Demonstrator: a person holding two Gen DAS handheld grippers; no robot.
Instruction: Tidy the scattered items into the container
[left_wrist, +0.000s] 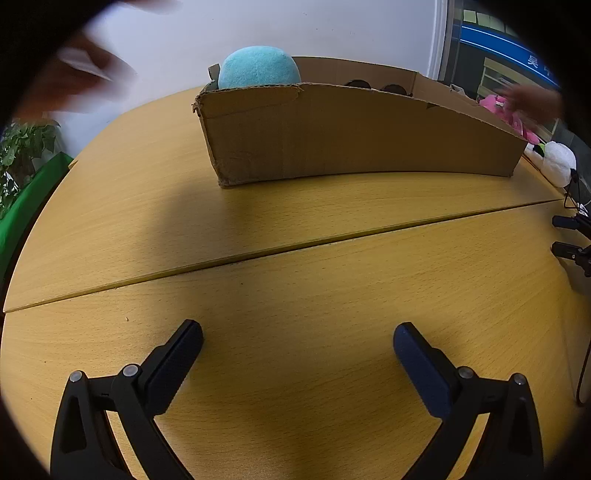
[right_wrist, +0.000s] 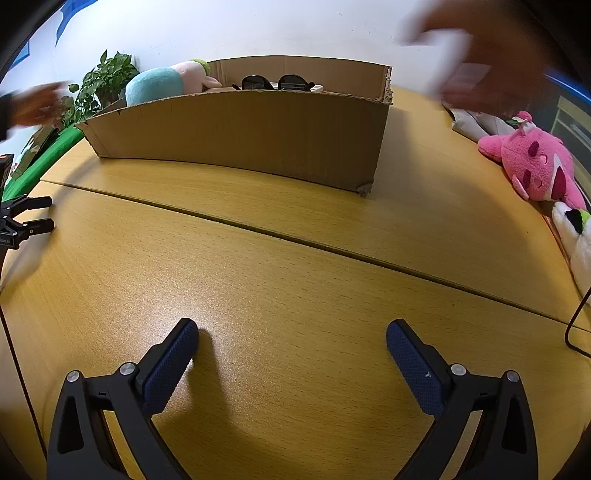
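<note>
A low cardboard box (left_wrist: 351, 136) stands on the far half of the wooden table (left_wrist: 295, 258). Inside it are a teal plush (left_wrist: 258, 68) and dark sunglasses (right_wrist: 277, 82). A pink plush (right_wrist: 535, 166) and a white plush (right_wrist: 576, 236) lie on the table to the right of the box (right_wrist: 240, 133). My left gripper (left_wrist: 298, 329) is open over bare tabletop, well short of the box. My right gripper (right_wrist: 292, 328) is likewise open with nothing between its fingers. Each shows at the edge of the other's view: the right gripper (left_wrist: 557, 234) and the left gripper (right_wrist: 51, 213).
A blurred hand (right_wrist: 472, 66) holding something white moves above the table's far right. Another blurred hand (right_wrist: 33, 103) is at the far left. A leafy plant (right_wrist: 107, 81) and green cloth (left_wrist: 29, 199) lie beyond the left edge. A black cable (right_wrist: 576, 325) trails at the right.
</note>
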